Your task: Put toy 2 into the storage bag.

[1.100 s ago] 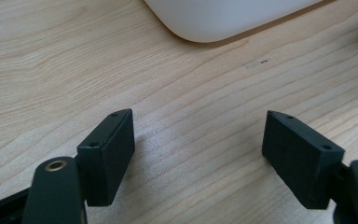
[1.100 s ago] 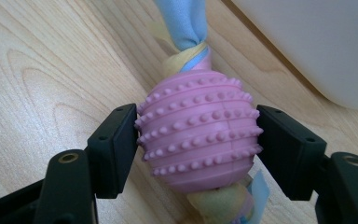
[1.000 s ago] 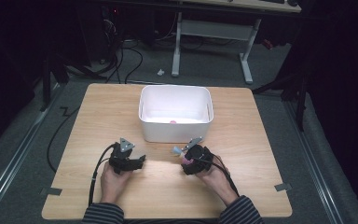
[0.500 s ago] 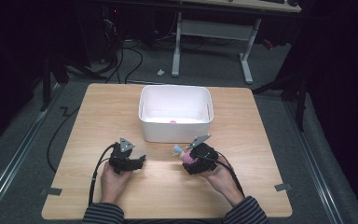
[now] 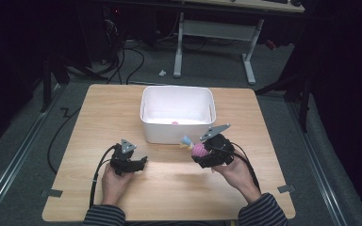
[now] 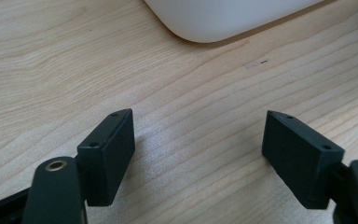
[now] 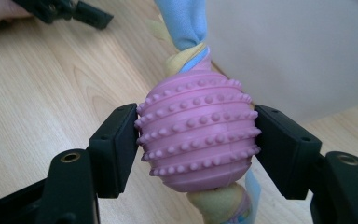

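A person is sitting at a light wooden table [image 5: 99, 113] with a black two-jaw gripper in each hand, striped sleeves showing at the near edge in the high view. The right gripper [image 7: 196, 142] is clamping a pink rubber ball studded with rows of small nubs [image 7: 198, 133], its two black jaws pressing flat against the ball's opposite sides. A braided fleece strip in pale blue and yellow [image 7: 184, 28] is running through the ball, sticking out beyond it toward the bin and again below it between the jaws. In the high view the right gripper [image 5: 199, 149] is holding the pink ball [image 5: 199, 150] above the table, just in front of the near wall of a white rectangular plastic bin [image 5: 153, 125], with the blue end of the strip [image 5: 185, 140] pointing left toward that wall. The bin is standing at the middle of the table, and something small and pink [image 5: 174, 123] is lying on its floor near the front wall. The left gripper [image 5: 140, 163] is resting low over the table to the left, well apart from the ball, and in the left gripper view its jaws are standing wide apart over bare wood with nothing between them, the rounded corner of the white bin [image 6: 223, 18] showing beyond them.
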Available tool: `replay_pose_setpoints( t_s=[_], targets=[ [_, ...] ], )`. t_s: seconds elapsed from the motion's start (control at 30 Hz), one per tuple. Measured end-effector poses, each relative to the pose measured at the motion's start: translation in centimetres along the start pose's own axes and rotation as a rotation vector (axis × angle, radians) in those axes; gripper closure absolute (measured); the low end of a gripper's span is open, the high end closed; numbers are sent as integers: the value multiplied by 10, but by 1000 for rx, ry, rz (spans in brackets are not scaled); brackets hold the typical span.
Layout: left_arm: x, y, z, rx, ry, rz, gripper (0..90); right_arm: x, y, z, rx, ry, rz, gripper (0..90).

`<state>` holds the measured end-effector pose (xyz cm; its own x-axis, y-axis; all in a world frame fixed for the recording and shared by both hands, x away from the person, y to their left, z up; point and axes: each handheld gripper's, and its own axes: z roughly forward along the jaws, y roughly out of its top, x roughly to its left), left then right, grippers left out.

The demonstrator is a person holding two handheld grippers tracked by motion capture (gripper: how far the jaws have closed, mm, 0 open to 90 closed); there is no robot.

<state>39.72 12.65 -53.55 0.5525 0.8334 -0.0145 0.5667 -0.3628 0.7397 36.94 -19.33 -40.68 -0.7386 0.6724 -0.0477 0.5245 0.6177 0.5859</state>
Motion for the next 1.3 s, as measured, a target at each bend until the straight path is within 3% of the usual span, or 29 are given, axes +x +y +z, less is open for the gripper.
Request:
replay_pose_setpoints(
  t_s=[0.43,0.83,1.1,1.3],
  targets=[
    [0,0,0,-2,1,0,259,-19,29,-36,-65,-11,-21,338],
    [0,0,0,-3,2,-1,258,-37,63,-52,-94,-46,-18,337],
    [0,0,0,-2,1,-2,258,-54,93,-49,-117,-58,-13,337],
    [0,0,0,-1,1,-1,259,-61,101,-36,-102,-58,7,336]
  ],
)
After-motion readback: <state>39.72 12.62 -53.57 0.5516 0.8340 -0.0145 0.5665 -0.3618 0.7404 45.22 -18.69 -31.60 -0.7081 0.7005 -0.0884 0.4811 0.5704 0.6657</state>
